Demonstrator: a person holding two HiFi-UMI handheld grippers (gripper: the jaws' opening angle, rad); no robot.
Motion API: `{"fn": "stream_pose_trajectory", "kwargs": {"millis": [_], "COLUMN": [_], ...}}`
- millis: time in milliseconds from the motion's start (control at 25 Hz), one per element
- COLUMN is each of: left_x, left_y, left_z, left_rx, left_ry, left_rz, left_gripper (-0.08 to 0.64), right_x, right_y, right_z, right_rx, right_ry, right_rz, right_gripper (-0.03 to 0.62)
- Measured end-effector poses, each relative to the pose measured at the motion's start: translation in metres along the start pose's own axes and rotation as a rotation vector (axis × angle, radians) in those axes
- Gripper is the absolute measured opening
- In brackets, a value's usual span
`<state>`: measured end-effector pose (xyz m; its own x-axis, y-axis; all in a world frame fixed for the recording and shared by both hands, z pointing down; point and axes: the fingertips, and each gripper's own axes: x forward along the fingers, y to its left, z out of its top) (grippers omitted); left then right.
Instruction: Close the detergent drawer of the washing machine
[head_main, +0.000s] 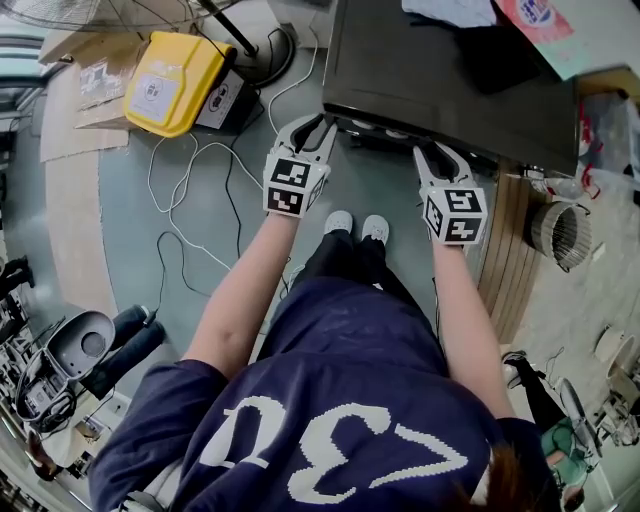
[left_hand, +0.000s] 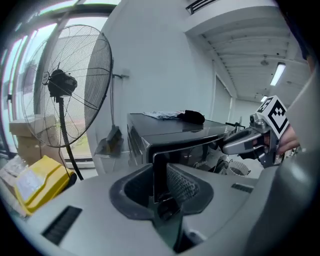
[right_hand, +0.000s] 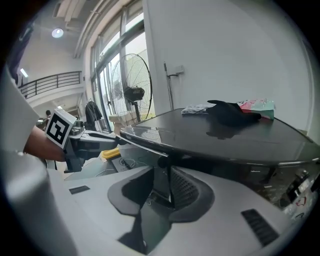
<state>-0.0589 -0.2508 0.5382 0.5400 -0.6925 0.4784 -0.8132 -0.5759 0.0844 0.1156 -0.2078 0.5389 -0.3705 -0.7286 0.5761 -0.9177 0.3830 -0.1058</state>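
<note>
A dark washing machine (head_main: 440, 70) stands in front of the person. A low drawer front (head_main: 382, 134) juts out a little along the machine's near top edge, with pale compartments showing behind it. My left gripper (head_main: 318, 128) is at the drawer's left end. In the left gripper view a dark panel edge (left_hand: 160, 170) fills the gap of that gripper (left_hand: 161, 182), pads against it. My right gripper (head_main: 440, 152) is at the right end. In the right gripper view the jaws of the right gripper (right_hand: 161, 182) close on a thin dark edge (right_hand: 161, 175).
A yellow case (head_main: 172, 80) and a fan's stand (head_main: 262, 55) sit on the floor to the left, with white cables (head_main: 190, 200) trailing toward the person's feet. Wooden slats (head_main: 510, 250) and a grey roll (head_main: 560, 232) lie to the right. Cloths (head_main: 450, 10) rest on the machine's top.
</note>
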Motion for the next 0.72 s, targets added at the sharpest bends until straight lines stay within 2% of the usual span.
{"fn": "stream_pose_trajectory", "kwargs": {"millis": [80, 240, 400, 560, 720], "left_x": [-0.007, -0.015, -0.011, -0.002, -0.002], "left_y": [0.003, -0.005, -0.016, -0.015, -0.013], "left_z": [0.0, -0.001, 0.003, 0.007, 0.008], "left_rx": [-0.004, 0.003, 0.018, 0.055, 0.045], "left_ry": [-0.015, -0.033, -0.038, -0.036, -0.035], "left_rz": [0.019, -0.011, -0.041, -0.013, 0.006], "left_gripper": [0.061, 0.026, 0.02, 0.02, 0.02], "right_x": [-0.006, -0.014, -0.012, -0.005, -0.005], "right_y": [0.001, -0.001, 0.004, 0.008, 0.009], "right_z": [-0.001, 0.002, 0.008, 0.008, 0.009], "right_rx": [-0.009, -0.014, -0.02, -0.034, -0.032], "right_ry": [-0.009, -0.049, -0.055, -0.046, -0.048], "right_rz": [-0.005, -0.014, 0.004, 0.008, 0.0], "right_gripper": [0.102, 0.017, 0.017, 0.017, 0.017]}}
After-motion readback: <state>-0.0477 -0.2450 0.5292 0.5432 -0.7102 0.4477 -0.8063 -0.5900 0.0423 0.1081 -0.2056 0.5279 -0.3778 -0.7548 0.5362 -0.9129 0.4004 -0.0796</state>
